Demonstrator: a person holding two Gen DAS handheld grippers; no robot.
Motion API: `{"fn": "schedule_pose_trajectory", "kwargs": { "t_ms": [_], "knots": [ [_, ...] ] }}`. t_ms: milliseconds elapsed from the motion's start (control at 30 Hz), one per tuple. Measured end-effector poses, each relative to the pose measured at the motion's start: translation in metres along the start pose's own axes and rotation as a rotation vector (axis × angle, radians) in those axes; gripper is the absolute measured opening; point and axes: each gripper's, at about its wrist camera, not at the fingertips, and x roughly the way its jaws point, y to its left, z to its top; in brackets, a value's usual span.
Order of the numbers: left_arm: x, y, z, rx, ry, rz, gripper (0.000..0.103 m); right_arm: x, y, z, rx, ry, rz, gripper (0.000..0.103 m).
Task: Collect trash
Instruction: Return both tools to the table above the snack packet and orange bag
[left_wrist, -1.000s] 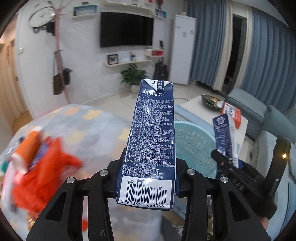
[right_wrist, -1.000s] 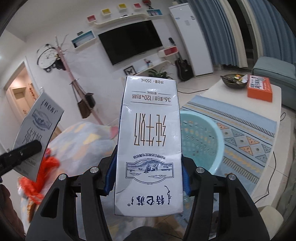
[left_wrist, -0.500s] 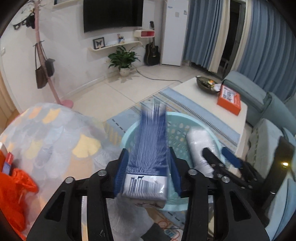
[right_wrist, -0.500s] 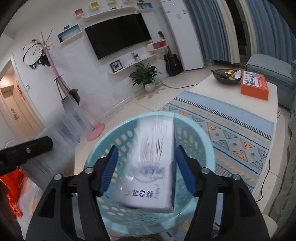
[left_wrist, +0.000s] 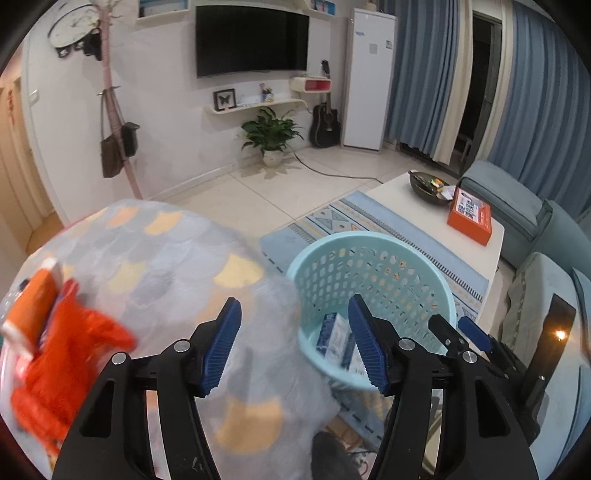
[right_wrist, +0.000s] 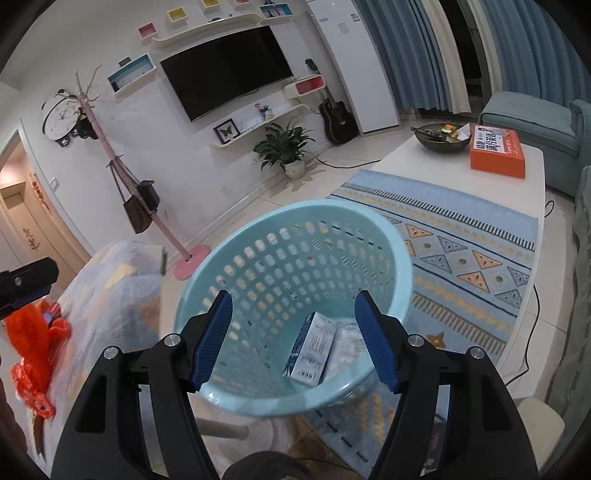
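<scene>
Your light-blue basket (right_wrist: 295, 258) stands on the floor beside the patterned cloth (left_wrist: 166, 266). Two milk cartons (right_wrist: 312, 354) lie at its bottom, side by side. Your right hand-held gripper (right_wrist: 293, 339) hangs above it, jaws wide and empty. Your left hand-held gripper (left_wrist: 293, 347) is opening, nothing between its jaws.

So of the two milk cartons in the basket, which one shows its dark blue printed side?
The left carton, tilted with its dark blue printed panel up; the right carton beside it looks plain white.
</scene>
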Motion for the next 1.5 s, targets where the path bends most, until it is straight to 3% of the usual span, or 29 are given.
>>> {"fn": "schedule_pose_trajectory", "kwargs": {
  "t_ms": [133, 400, 667, 800, 1000, 1200, 1400, 1500],
  "knots": [
    [-0.027, 0.018, -0.023, -0.016, 0.0, 0.042, 0.059, -0.013, 0.021, -0.008, -0.024, 0.0, 0.038, 0.065],
    [-0.096, 0.082, -0.078, -0.082, -0.036, 0.161, 0.059, -0.044, 0.1, -0.021, -0.152, 0.006, 0.169, 0.066],
    [-0.138, 0.165, -0.149, -0.173, 0.03, 0.298, 0.059, -0.067, 0.202, -0.051, -0.32, 0.027, 0.352, 0.069],
    [-0.138, 0.186, -0.167, -0.218, 0.045, 0.273, 0.059, -0.071, 0.238, -0.062, -0.379, 0.048, 0.404, 0.071],
    [-0.117, 0.184, -0.169, -0.197, 0.068, 0.232, 0.059, -0.081, 0.275, -0.075, -0.46, 0.053, 0.449, 0.071],
    [-0.1, 0.17, -0.169, -0.137, 0.082, 0.195, 0.06, -0.083, 0.277, -0.077, -0.46, 0.06, 0.445, 0.074],
    [-0.097, 0.18, -0.173, -0.163, 0.072, 0.169, 0.069, -0.081, 0.286, -0.08, -0.486, 0.067, 0.435, 0.074],
    [-0.098, 0.185, -0.175, -0.179, 0.047, 0.148, 0.067, -0.078, 0.289, -0.081, -0.483, 0.071, 0.435, 0.074]
  ]
}}
